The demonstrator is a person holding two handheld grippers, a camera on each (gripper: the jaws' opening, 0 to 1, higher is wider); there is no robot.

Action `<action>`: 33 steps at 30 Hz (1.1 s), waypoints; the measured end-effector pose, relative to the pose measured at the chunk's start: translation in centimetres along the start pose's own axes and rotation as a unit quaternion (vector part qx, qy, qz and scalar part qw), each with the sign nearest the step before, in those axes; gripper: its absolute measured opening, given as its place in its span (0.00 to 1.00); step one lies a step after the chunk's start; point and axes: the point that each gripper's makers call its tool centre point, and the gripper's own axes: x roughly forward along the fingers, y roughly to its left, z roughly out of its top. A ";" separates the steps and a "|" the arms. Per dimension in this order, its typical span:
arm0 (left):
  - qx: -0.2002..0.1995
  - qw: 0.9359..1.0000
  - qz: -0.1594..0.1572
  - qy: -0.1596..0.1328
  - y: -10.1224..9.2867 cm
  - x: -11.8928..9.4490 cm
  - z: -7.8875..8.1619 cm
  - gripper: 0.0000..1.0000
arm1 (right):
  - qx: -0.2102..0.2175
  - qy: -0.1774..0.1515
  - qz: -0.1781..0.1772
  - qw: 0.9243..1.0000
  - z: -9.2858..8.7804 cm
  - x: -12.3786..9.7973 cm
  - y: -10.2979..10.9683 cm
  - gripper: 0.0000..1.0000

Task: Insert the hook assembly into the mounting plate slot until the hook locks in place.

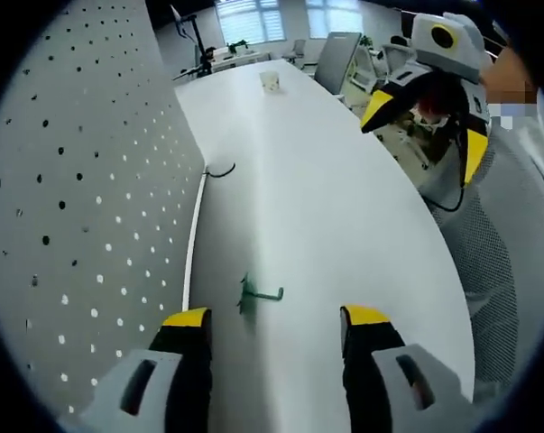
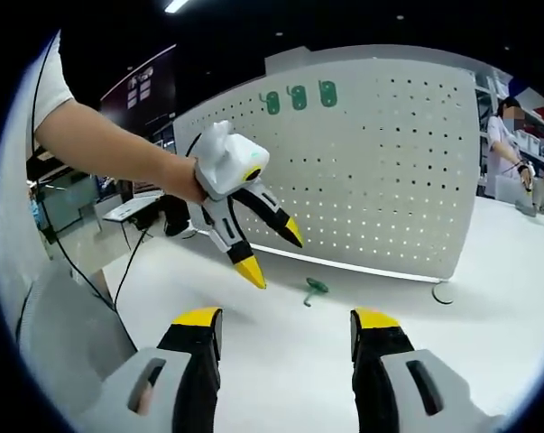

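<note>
The green hook (image 1: 256, 296) lies flat on the white table (image 1: 344, 207), straight ahead of the left gripper (image 1: 276, 327) and just beyond its yellow tips, between the lines of its two jaws. Those jaws stand spread and hold nothing. The hook's thin shaft runs crosswise to the gripper's forward direction, pointing toward its right jaw, with the broader base end toward the left jaw. The white pegboard (image 1: 91, 207) rises close on the left gripper's left side, its foot just beside the hook.

From the right gripper (image 2: 285, 327), whose jaws are also spread and empty, the hook (image 2: 313, 289) sits farther ahead, with the pegboard (image 2: 380, 171) standing behind it. The left gripper (image 2: 273, 251) hangs in the air ahead and to its left, tips pointing down toward the table near the hook. Three green hooks (image 2: 299, 96) already sit along the pegboard's upper edge.

The left gripper looks the nearer one, so the pick-up likely falls to it, with a short reach forward and down. Because the shaft lies across the jaws' opening, closing would meet the hook end-on; a roll of the hand may be needed.
</note>
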 end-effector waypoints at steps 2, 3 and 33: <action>0.002 1.000 -0.002 0.004 0.2 0.4 -0.2 0.58 | 0.001 -0.001 -0.001 1.000 0.0 0.0 0.0 0.56; 0.004 1.000 -0.001 0.004 0.4 0.6 -0.3 0.58 | 0.001 -0.001 -0.002 1.000 0.0 -0.1 0.0 0.56; -0.017 0.999 -0.009 0.043 1.9 4.9 -2.0 0.44 | 0.009 0.010 -0.011 1.000 -0.6 -0.1 -0.5 0.54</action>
